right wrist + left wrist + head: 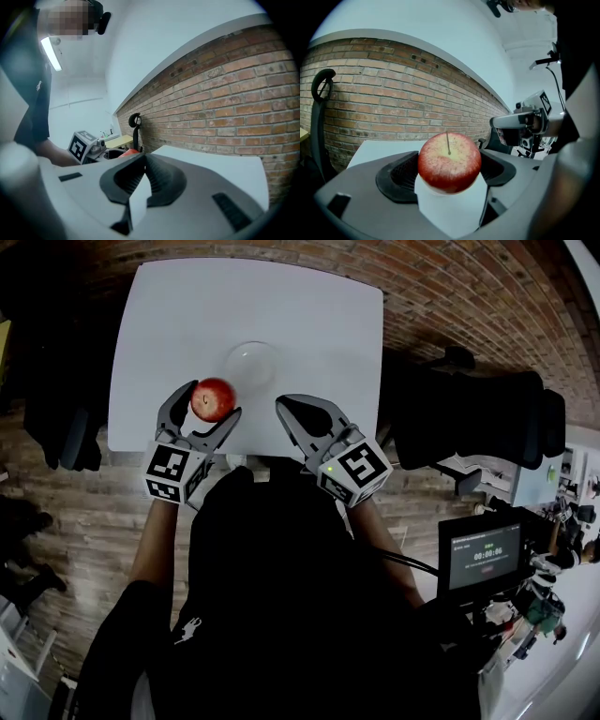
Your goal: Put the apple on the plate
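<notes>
Slippage is the risk we see: our left gripper (212,401) clamps the round apple (449,161) just beside the clear plate (267,351), and a loosened squeeze could send it rolling across the tabletop (309,315), while our right gripper (286,407) sits closed, empty.

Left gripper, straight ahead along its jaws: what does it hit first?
Probably the near-left rim of the clear plate on the white table; the left gripper, shut on the apple, points roughly there. Height is unclear.
</notes>
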`<act>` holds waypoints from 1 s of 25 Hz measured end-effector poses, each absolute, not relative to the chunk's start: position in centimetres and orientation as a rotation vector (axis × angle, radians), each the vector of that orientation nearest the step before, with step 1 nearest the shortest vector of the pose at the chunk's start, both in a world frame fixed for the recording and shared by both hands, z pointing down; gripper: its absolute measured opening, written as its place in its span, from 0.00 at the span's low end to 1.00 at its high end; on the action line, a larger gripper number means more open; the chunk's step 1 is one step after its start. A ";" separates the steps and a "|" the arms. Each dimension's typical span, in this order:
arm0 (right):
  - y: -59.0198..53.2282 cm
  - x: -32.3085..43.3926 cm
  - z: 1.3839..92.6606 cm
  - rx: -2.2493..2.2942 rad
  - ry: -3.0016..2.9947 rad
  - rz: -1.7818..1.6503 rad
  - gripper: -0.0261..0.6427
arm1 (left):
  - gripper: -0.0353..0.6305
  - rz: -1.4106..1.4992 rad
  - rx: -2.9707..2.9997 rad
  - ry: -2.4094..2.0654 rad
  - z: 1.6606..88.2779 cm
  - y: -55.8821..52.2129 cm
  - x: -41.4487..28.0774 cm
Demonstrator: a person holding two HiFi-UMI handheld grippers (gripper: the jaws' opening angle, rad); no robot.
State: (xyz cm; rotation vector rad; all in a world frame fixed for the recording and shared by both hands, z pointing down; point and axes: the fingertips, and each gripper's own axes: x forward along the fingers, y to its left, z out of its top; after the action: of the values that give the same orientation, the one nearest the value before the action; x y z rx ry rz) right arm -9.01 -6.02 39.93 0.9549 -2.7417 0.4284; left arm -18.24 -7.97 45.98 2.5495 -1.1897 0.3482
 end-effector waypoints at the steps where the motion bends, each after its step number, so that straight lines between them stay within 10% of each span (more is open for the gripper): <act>1: -5.9 -8.9 40.0 0.948 -2.750 0.430 0.05 | 0.65 0.354 2.547 -1.198 46.1 -7.8 -18.1; 25: -11.1 -0.7 42.8 0.705 -2.764 0.471 0.05 | 0.65 0.500 2.340 -1.341 50.6 -10.6 -10.5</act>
State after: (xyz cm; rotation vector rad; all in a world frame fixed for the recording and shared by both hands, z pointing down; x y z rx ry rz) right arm -0.74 -11.10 42.84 0.7048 -2.7636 0.4711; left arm -10.49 -10.57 50.64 2.3403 -1.3409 0.4999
